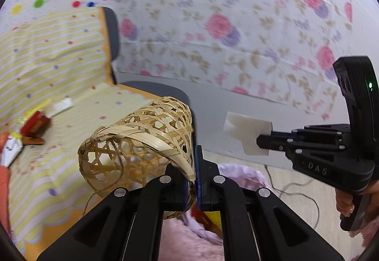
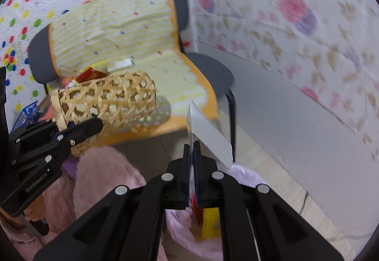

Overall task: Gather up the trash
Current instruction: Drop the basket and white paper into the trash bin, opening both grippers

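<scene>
My left gripper (image 1: 191,178) is shut on the rim of a woven bamboo basket (image 1: 142,137), which hangs tilted on its side over the chair seat. In the right wrist view the basket (image 2: 106,99) and the left gripper (image 2: 96,125) appear at the left. My right gripper (image 2: 191,152) is shut on a white card (image 2: 208,133) that sticks up and to the right. The left wrist view shows the right gripper (image 1: 261,142) with the white card (image 1: 246,130) over the floor. A red box (image 1: 35,125) and a white scrap (image 1: 61,105) lie on the chair.
The grey chair (image 2: 208,71) wears a yellow striped cloth (image 1: 59,52). A pink bag (image 2: 239,175) with red and yellow wrappers (image 2: 209,223) sits on the floor under the grippers. Flowered sheets (image 1: 213,24) cover the wall. A cable (image 1: 303,192) runs across the floor. A fuzzy pink sleeve (image 2: 101,178) is at the lower left.
</scene>
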Action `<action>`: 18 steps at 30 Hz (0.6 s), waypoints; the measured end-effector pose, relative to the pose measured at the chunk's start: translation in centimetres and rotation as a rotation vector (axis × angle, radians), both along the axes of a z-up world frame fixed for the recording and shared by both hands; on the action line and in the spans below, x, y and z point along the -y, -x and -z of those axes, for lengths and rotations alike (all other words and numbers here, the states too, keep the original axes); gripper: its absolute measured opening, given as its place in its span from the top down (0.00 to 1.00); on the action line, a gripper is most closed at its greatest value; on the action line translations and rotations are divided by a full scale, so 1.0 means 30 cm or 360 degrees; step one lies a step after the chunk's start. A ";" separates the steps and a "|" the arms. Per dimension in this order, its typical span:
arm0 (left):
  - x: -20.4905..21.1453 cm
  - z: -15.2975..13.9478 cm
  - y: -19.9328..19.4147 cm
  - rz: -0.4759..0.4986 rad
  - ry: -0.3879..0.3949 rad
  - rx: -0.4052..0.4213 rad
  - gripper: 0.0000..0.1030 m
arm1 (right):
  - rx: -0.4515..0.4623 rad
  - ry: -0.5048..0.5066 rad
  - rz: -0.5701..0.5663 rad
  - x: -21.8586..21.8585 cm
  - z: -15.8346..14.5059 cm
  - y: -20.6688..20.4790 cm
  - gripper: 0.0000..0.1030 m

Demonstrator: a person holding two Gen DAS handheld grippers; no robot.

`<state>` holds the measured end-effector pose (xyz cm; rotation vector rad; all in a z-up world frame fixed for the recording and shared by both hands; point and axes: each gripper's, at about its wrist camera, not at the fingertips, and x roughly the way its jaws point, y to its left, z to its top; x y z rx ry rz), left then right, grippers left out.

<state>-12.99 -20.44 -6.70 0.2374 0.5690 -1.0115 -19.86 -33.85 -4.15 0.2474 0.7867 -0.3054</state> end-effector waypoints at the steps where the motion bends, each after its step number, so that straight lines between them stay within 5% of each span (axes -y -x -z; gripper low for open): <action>1: 0.013 0.009 0.008 0.0020 -0.0012 -0.0011 0.94 | -0.0027 -0.0023 0.0027 0.009 0.024 0.018 0.96; 11: 0.177 0.120 0.041 0.0199 -0.0182 -0.0119 0.85 | -0.0140 -0.0178 0.0192 0.115 0.180 0.096 0.96; 13: 0.201 0.140 0.038 0.0199 -0.0218 -0.0132 0.71 | -0.0146 -0.0202 0.0204 0.135 0.205 0.090 0.89; 16: 0.217 0.156 0.031 0.0191 -0.0244 -0.0155 0.51 | -0.0163 -0.0238 0.0223 0.156 0.241 0.082 0.65; 18: 0.219 0.155 0.027 0.0177 -0.0249 -0.0149 0.50 | -0.0177 -0.0238 0.0229 0.164 0.252 0.080 0.64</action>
